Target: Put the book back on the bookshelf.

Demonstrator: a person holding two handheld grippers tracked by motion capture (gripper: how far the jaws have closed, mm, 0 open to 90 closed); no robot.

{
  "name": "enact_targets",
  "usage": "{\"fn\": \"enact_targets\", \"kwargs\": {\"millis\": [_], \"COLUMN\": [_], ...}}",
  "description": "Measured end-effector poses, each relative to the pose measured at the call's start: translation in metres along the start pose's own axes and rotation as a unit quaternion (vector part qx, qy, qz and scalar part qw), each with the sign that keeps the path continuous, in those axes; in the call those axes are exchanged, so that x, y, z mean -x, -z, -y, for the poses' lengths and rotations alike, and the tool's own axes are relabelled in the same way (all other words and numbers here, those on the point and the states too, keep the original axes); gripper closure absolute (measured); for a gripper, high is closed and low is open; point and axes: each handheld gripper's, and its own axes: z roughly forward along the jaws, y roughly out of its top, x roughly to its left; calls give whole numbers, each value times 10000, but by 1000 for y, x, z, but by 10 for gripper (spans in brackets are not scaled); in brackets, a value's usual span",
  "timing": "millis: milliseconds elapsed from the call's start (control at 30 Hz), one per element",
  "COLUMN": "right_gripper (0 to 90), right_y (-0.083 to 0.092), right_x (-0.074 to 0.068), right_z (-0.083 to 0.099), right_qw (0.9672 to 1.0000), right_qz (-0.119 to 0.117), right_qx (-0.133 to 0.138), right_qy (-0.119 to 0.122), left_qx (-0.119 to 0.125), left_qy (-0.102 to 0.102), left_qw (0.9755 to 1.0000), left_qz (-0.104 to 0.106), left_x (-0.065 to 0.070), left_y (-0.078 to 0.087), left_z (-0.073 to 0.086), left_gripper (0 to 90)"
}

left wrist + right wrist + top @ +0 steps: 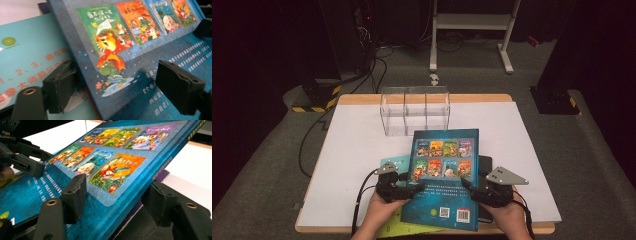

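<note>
- Left claw (416, 188) gapes at the blue book's (444, 175) left edge, jaws astride it, not pressing.
- Right claw (465, 183) straddles the right edge, pads apart.
- Book lies atop others on the desk (357, 150).

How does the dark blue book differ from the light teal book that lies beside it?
The dark blue book lies on top, between the jaws of both grippers; the light teal book lies underneath, mostly covered. The blue cover carries a grid of small colourful pictures with pale text; the teal cover shows reddish characters. The blue one's right side is raised off the table; the teal one appears flat. Both have printed covers.
</note>
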Motion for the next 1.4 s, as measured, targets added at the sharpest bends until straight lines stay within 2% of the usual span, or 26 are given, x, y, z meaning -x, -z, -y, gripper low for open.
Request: {"fn": "enact_targets", "kwargs": {"millis": [100,200,300,433,533,700,767,867,1000,1100,1233,1300,1400], "right_gripper": [368,367,366,364,363,361,360,361,361,362,362,362,362], "right_y": [1,1,0,-3,-5,-6,-6,-8,-11,-13,-15,-17,-20], "right_x": [-2,-1,0,4,5,6,7,11,15,19,17,16,15], "right_z": [-1,-1,-2,-2,-3,-8,-9,-13,-22,-30,-33,-34,-35], "right_qw": [10000,10000,10000,9995,9993,9995,9995,9994,9991,9989,9990,9990,9991], "right_qz": [18,6,-36,-110,-116,-23,15,82,247,338,352,342,304], "right_qx": [36,37,16,-82,-102,-14,15,24,75,45,67,47,44], "right_qy": [42,8,-83,-287,-331,-317,-307,-323,-325,-306,-265,-267,-291], "left_qx": [46,81,86,86,118,151,143,144,181,280,459,463,534], "left_qy": [10,-75,-144,-119,-157,-319,-320,-300,-408,-367,-379,-351,-442], "left_qw": [10000,9999,9998,9999,9998,9994,9994,9994,9990,9989,9982,9983,9976], "left_qz": [57,77,70,22,-17,-48,-69,-44,-63,51,114,105,81], "left_x": [1,2,1,1,2,5,6,6,7,5,2,0,1], "left_y": [1,3,4,4,3,1,-2,-5,-11,-10,-5,-4,1], "left_z": [0,0,-1,-2,-4,-10,-13,-22,-31,-36,-34,-33,-32], "left_gripper": [178,186,195,215,216,217,219,264,287,333,346,346,349]}}
